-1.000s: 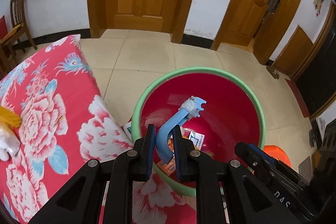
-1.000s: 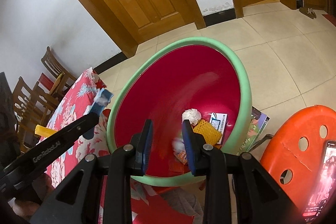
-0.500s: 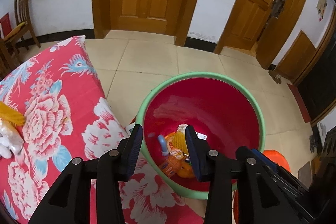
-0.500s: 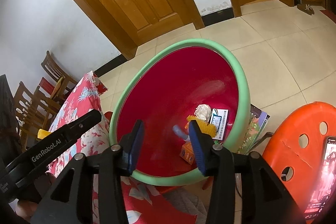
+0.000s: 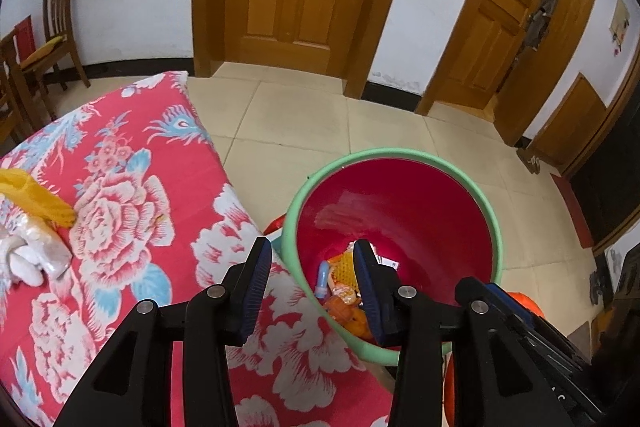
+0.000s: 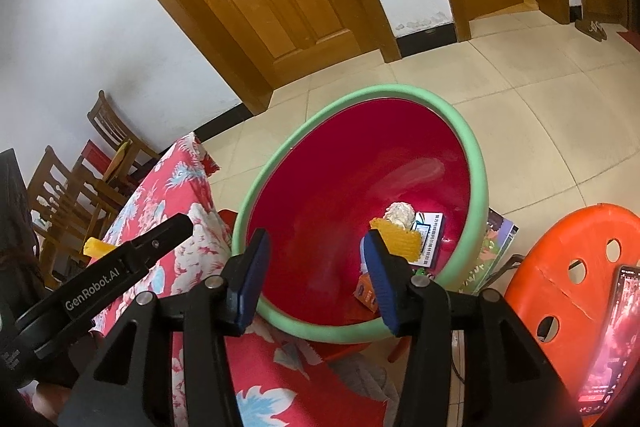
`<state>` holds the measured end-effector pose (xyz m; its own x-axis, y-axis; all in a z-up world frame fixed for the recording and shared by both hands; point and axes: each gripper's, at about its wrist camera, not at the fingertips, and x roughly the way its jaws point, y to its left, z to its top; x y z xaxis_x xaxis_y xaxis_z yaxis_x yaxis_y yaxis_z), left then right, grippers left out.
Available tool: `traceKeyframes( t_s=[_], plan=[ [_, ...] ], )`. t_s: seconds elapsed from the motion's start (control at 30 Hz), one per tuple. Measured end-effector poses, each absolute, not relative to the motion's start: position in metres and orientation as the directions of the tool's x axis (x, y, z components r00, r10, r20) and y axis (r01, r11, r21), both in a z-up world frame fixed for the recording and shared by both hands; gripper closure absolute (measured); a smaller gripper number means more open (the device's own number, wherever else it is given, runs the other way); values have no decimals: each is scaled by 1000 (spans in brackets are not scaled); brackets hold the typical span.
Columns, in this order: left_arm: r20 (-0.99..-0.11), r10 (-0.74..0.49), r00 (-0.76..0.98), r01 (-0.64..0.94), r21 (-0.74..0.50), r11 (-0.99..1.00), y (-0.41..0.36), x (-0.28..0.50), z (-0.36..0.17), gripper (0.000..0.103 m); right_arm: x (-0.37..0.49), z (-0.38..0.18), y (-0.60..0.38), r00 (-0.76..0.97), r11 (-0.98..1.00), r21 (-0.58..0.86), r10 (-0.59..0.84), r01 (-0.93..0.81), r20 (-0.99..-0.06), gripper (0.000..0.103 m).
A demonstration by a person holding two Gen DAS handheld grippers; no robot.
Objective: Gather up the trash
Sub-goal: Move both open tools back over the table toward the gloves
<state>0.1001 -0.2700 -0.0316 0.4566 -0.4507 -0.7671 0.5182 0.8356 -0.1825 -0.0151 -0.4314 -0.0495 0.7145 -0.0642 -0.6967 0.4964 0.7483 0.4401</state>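
A bin with a red inside and a green rim (image 5: 400,151) (image 6: 360,95) stands on the floor beside the table. At its bottom lie a blue plastic piece (image 5: 322,281), a yellow mesh (image 6: 400,241), a white paper ball (image 6: 400,214), a printed card (image 6: 430,231) and orange wrappers (image 5: 344,311). My left gripper (image 5: 311,255) hangs open over the bin's near rim, holding nothing. My right gripper (image 6: 316,243) is above the bin too; its jaws are opening with nothing between them. A yellow item (image 5: 32,199) and a white plastic bundle (image 5: 32,255) rest on the table at the left.
A red floral cloth (image 5: 120,187) covers the table. An orange stool (image 6: 580,267) bearing a phone (image 6: 612,339) stands right of the bin. Books (image 6: 496,247) lie under the bin's right side. Wooden chairs (image 5: 52,23) line the left wall, and doors stand behind.
The left gripper opened and the blue piece fell into the bin; that hand then drew back a little. The right gripper's jaws widened step by step.
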Motion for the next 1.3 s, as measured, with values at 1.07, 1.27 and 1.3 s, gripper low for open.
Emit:
traceKeyframes(
  t_s=[1.07,1.27,1.3],
  plan=[
    [-722,-368,586,319,-212,924,-132,98,-6,58,4,-21,-350,730,846,409,35,342,-683,41],
    [-706,-332,626,255,-217,942,-94,107,0,58,17,-14,-330,730,864,404,66,299,-681,36],
    [-704,-328,630,249,-217,944,-89,107,1,57,19,-13,-329,729,869,401,71,290,-681,36]
  ],
)
